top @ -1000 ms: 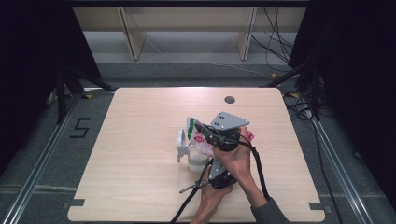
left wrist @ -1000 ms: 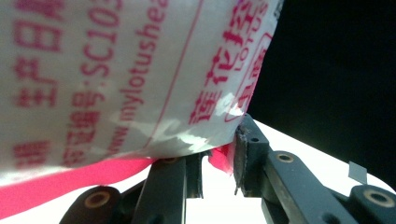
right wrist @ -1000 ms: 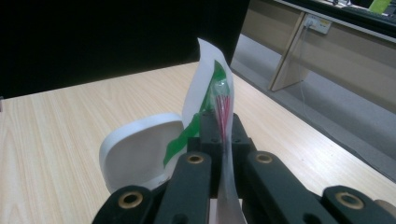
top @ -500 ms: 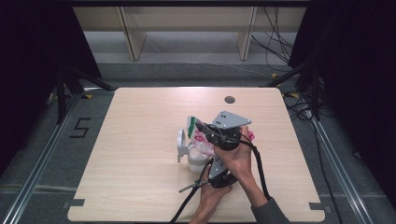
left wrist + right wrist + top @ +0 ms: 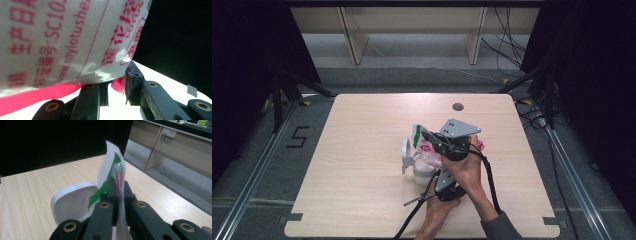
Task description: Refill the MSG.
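Right gripper point(image 5: 117, 191) fingers clenched on plastic packet point(image 5: 113, 167), left gripper point(image 5: 117, 86) fingers gripping its pink edge (red print), white container point(image 5: 419, 167) on bench point(image 5: 362, 150).

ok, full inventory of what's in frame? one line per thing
plastic packet: 1, clear with red print and green edge, held between both grippers above the container
container: 1, white, mid-table, lid open to its left
table: 1, light wood
grommet hole: 1, dark, table's far edge
shelving: 1, beige, behind table
left gripper: 1, black, jaws on the packet's lower red edge
right gripper: 1, black, shut on the packet's edge
right hand: 1, near table edge
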Tool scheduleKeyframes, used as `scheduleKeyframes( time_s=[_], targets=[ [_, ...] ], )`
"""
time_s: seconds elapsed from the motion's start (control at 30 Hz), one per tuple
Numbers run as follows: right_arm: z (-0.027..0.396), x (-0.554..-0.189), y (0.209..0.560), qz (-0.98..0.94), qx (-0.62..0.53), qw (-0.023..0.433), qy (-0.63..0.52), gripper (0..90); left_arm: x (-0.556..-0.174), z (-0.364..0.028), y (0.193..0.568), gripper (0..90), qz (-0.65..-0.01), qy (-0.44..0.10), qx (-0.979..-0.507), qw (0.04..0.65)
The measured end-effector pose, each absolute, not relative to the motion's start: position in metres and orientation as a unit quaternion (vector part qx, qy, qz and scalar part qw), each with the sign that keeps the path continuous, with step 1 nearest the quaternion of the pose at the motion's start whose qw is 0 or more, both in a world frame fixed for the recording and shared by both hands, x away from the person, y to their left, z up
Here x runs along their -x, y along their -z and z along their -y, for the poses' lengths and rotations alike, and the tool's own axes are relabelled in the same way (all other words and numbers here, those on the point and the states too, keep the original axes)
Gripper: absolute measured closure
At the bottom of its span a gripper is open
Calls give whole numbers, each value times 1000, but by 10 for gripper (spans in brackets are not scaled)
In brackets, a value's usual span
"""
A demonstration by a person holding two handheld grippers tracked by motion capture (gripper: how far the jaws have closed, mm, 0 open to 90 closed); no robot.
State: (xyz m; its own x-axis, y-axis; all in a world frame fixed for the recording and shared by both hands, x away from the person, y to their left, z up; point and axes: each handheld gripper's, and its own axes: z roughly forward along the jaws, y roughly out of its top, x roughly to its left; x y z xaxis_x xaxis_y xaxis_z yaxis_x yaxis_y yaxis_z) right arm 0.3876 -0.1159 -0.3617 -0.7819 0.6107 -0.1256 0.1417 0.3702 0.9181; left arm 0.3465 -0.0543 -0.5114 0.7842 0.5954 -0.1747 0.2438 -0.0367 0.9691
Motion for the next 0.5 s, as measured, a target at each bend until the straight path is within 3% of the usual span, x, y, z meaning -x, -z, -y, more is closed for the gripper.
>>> scheduleKeyframes(
  time_s=[0.5],
  targets=[
    [114,-387,362,-794,-232,242,-508,900,-346,54,512,749,-301,-138,-703,629]
  ],
)
